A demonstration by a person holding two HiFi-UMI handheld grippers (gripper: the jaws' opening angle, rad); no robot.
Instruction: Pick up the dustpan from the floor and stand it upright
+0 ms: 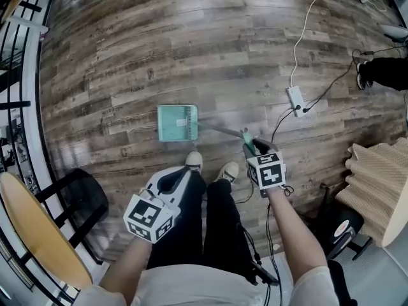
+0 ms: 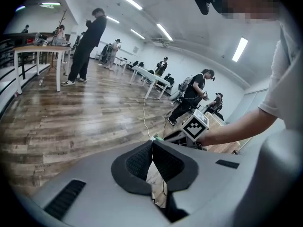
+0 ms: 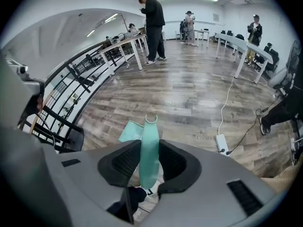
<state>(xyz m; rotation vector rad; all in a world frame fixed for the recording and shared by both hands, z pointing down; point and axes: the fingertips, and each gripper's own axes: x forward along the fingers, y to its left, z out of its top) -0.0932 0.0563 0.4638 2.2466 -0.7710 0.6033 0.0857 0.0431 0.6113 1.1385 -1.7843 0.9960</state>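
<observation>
Above wood floor [image 1: 191, 43], right claw [image 3: 148, 143] gripping teal dustpan [image 1: 177, 122] by handle [image 3: 149, 169], left claw [image 2: 152, 144] closed, empty

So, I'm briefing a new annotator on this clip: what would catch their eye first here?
The mint-green dustpan stands out against the wooden floor, just ahead of the person's shoes, with its long handle clasped between the jaws of the right gripper. Next come the left gripper, shut and empty at lower left, and the white power strip to the right.
</observation>
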